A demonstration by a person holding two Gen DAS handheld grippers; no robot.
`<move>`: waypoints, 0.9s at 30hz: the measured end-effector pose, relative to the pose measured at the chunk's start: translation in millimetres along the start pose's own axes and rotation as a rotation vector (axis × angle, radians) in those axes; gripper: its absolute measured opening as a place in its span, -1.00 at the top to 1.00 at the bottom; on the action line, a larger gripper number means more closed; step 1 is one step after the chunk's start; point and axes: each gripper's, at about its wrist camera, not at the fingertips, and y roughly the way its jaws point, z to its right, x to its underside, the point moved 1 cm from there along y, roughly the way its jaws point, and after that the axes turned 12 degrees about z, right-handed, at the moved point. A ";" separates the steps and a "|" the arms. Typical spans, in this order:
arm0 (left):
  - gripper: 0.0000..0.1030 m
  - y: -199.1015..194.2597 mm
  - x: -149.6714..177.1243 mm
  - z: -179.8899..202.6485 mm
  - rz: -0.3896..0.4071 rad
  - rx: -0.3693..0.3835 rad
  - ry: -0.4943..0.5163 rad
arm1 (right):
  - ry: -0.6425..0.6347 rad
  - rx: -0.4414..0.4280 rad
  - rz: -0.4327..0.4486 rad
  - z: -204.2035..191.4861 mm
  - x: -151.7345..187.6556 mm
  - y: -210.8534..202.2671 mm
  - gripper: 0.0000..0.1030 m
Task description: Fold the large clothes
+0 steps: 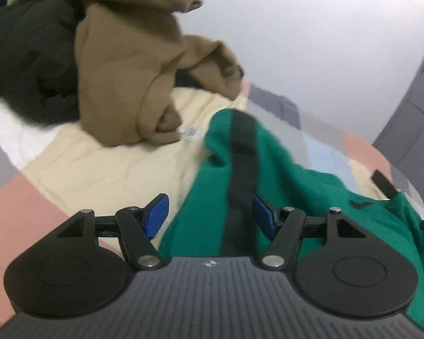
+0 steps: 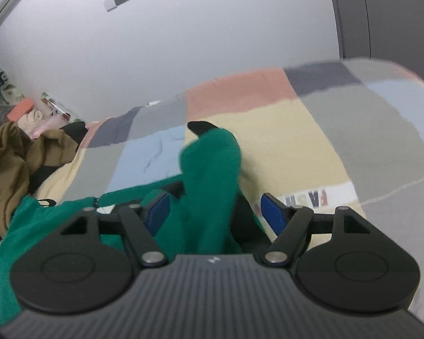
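Note:
A green garment with a black stripe [image 1: 231, 152] lies on the patchwork bedspread [image 1: 99, 169]. My left gripper [image 1: 210, 213] is open, its blue pads [image 1: 157, 212] standing either side of the striped cloth. In the right wrist view the same green garment [image 2: 209, 163] bunches up between the wide-apart blue pads [image 2: 272, 212] of my right gripper [image 2: 212, 212], which is open. A black cuff [image 2: 200, 127] tops the bunched part. Whether either gripper's pads touch the cloth is unclear through the blur.
A brown garment [image 1: 132, 79] and a black one [image 1: 25, 65] are heaped at the back left of the bed. The brown heap also shows in the right wrist view [image 2: 11, 163]. A grey wardrobe [image 2: 381, 14] stands at the right by the white wall.

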 end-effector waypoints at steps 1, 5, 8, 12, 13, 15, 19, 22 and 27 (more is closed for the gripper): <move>-0.35 2.9 1.7 -2.2 -0.013 -0.004 -0.005 | 0.014 -0.006 -0.006 2.5 1.8 2.4 -0.42; -0.21 6.3 7.0 2.9 -0.046 0.007 0.024 | -0.029 -0.063 -0.063 -5.5 13.2 18.3 -0.32; -0.05 13.7 11.6 8.8 -0.063 0.014 0.052 | -0.084 -0.070 -0.073 -12.9 18.7 20.9 0.15; 0.25 13.5 14.9 14.9 -0.068 0.019 0.089 | -0.100 -0.038 -0.049 -12.5 12.2 16.2 0.82; 0.41 13.6 14.8 15.6 -0.069 0.019 0.091 | -0.097 -0.030 -0.041 -10.8 9.1 14.5 0.83; 0.68 11.5 13.9 16.9 -0.058 0.016 0.104 | -0.099 -0.030 0.003 -6.2 2.9 5.8 0.84; 0.82 4.2 7.0 17.2 0.000 0.030 0.101 | -0.111 -0.021 0.069 -4.2 -8.8 -4.7 0.85; 0.82 8.6 5.7 15.7 -0.004 0.027 0.098 | -0.110 0.000 0.070 -0.5 -9.9 1.7 0.85; 0.82 17.1 10.6 17.0 -0.040 0.014 0.121 | -0.110 0.044 -0.024 7.5 9.0 29.9 0.84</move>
